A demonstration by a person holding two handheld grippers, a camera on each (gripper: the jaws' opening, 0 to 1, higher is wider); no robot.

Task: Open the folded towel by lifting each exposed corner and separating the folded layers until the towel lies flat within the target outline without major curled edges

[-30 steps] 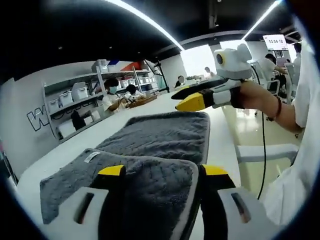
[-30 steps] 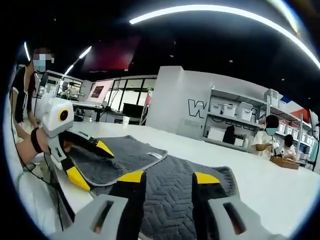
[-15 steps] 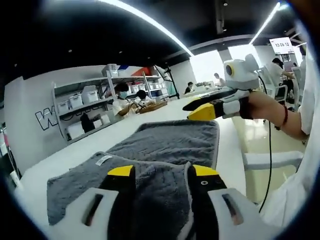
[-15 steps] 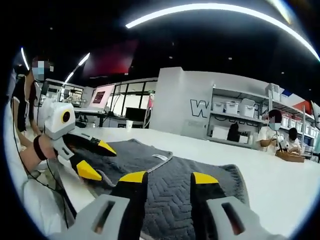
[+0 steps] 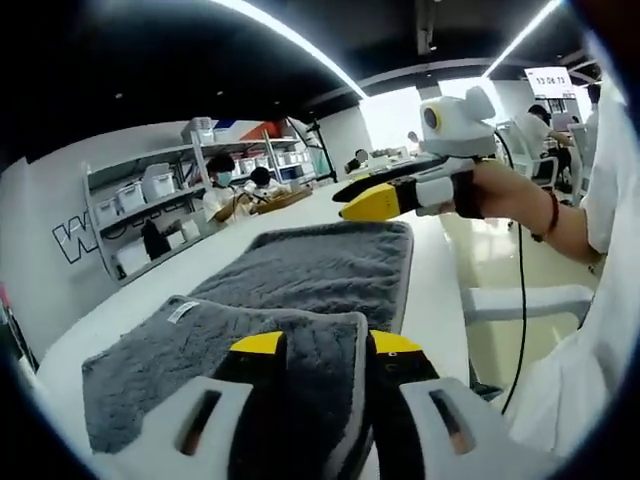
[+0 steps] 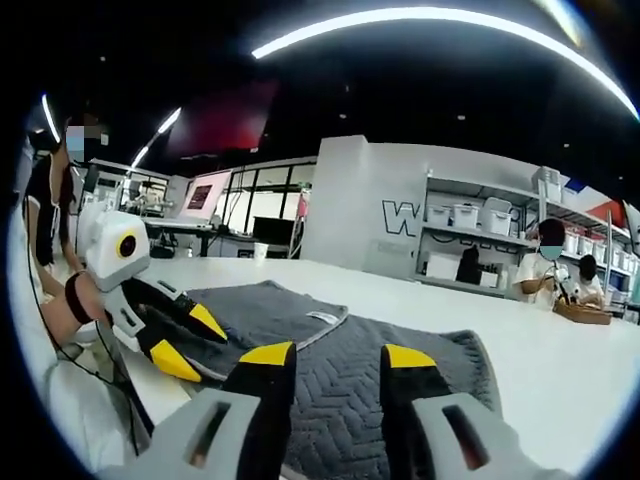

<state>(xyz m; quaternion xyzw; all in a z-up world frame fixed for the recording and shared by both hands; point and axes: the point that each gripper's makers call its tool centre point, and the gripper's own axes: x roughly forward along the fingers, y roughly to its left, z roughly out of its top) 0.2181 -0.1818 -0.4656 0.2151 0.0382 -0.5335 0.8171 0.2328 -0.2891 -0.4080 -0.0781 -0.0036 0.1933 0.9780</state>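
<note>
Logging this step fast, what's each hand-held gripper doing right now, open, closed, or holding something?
Left hand-held gripper: closing on the grey towel's folded edge; a firm grip cannot be told.
Right hand-held gripper: open over the towel.

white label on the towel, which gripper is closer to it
Left. The left gripper sits at the folded flap's edge, the side where the white label lies. The right gripper hovers over the far end of the towel, well away from the label.
</note>
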